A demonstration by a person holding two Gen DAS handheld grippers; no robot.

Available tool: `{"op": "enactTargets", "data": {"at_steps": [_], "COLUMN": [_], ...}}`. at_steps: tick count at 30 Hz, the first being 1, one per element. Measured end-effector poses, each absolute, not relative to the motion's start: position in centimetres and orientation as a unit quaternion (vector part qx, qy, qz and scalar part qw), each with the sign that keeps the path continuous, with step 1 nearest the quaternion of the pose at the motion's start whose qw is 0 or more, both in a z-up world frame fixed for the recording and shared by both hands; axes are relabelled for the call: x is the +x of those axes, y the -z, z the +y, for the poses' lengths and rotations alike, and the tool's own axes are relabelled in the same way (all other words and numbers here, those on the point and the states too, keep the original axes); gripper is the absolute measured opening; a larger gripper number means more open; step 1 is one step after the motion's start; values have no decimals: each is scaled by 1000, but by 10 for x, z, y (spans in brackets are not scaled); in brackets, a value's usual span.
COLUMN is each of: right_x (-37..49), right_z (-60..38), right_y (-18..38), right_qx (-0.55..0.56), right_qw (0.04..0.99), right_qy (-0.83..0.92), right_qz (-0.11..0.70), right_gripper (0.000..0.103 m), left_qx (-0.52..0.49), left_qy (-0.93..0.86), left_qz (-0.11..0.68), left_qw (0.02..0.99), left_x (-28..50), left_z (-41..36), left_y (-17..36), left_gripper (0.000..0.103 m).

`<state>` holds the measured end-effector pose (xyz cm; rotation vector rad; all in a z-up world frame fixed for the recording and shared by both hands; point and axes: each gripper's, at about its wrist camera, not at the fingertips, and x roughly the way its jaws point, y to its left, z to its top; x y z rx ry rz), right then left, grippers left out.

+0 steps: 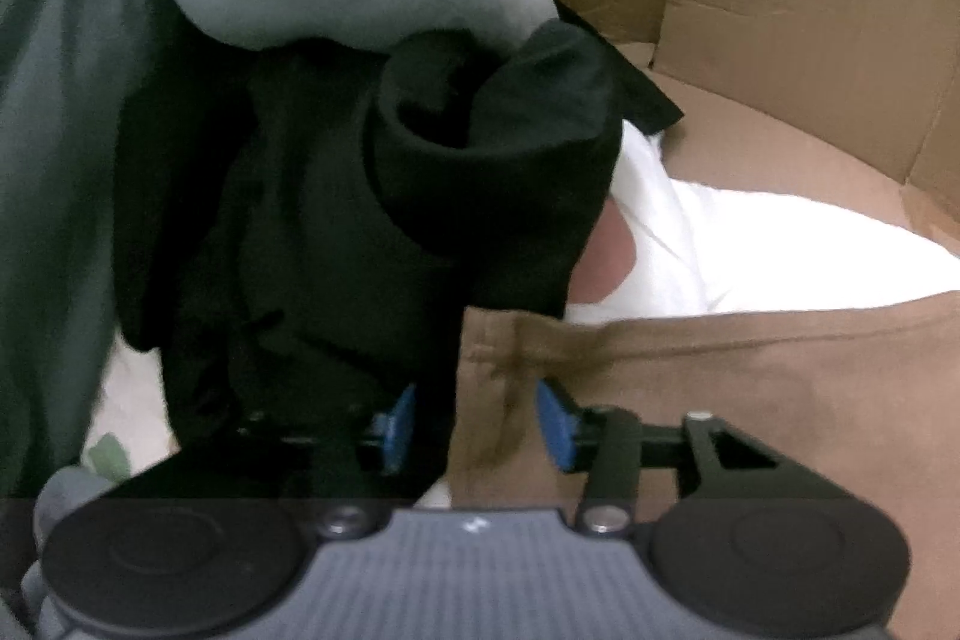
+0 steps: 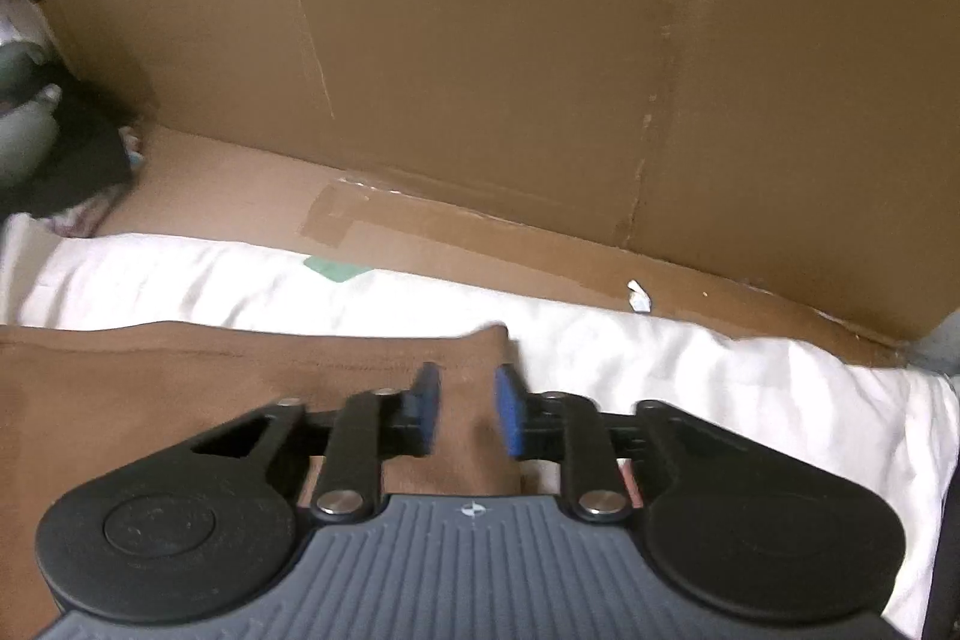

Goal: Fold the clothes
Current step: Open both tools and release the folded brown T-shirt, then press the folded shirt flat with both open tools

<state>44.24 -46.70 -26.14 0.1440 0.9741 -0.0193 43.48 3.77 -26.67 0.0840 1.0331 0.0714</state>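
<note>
A folded garment [image 1: 720,370] lies on a sheet [image 2: 720,388] under both sets of jaws. Left of the left gripper [image 1: 474,424] sits a heap of clothes [image 1: 336,196] (possibly several pieces). Beyond the right gripper [image 2: 465,412] stands a cardboard wall [image 2: 480,70].

Cardboard wall [image 2: 480,40] behind, taped cardboard floor [image 2: 252,184], white scrap [image 2: 639,295] and green patch [image 2: 336,269]

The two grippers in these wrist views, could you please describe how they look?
Both look alike. The left gripper and the right gripper each have a grey ribbed body with a small white mark, two round black discs at its sides, black linkage bars with silver rivets, and blue pads on the fingers. No cables or sleeves show.
</note>
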Motion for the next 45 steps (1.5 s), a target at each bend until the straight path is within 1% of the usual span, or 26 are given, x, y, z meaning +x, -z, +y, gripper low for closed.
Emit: {"op": "enactTargets", "data": {"at_steps": [8, 11, 18, 21, 22, 26, 31, 33, 39, 43, 45], "right_x": [380, 353, 303, 279, 271, 241, 213, 205, 187, 179, 174], "right_z": [-487, -491, -488, -486, -485, -486, -484, -480, -466, -460, -461], "right_y": [225, 214, 186, 169, 163, 147, 138, 135, 138, 146, 149], "right_qx": [82, 89, 107, 118, 118, 127, 124, 117, 125, 130, 142], "right_qw": [881, 881, 882, 886, 888, 897, 906, 910, 918, 921, 922], "right_qy": [-16, -11, -1, -2, -3, -2, -14, -19, -35, -38, -36], "right_qz": [465, 465, 458, 448, 444, 423, 405, 397, 374, 366, 358], "right_gripper": [30, 30, 31, 35, 39, 40, 42, 43, 44, 44, 44], "left_qx": [56, 59, 67, 59, 56, 43, 32, 22, 28, -8, -4], "left_qy": [-19, -5, 11, 15, 17, 12, 21, 24, 27, 8, 2], "left_qz": [502, 500, 494, 489, 486, 476, 464, 459, 448, 450, 442], "left_qw": [863, 864, 867, 870, 872, 878, 885, 888, 893, 893, 897], "left_x": [400, 388, 371, 360, 357, 341, 312, 297, 254, 235, 228], "left_z": [34, 26, 15, 20, 20, 22, 21, 20, 13, 20, 19], "left_y": [253, 245, 230, 213, 208, 191, 171, 163, 144, 133, 133], "left_gripper": [52, 57, 57, 57, 57, 58, 59, 62, 66, 66, 70]}}
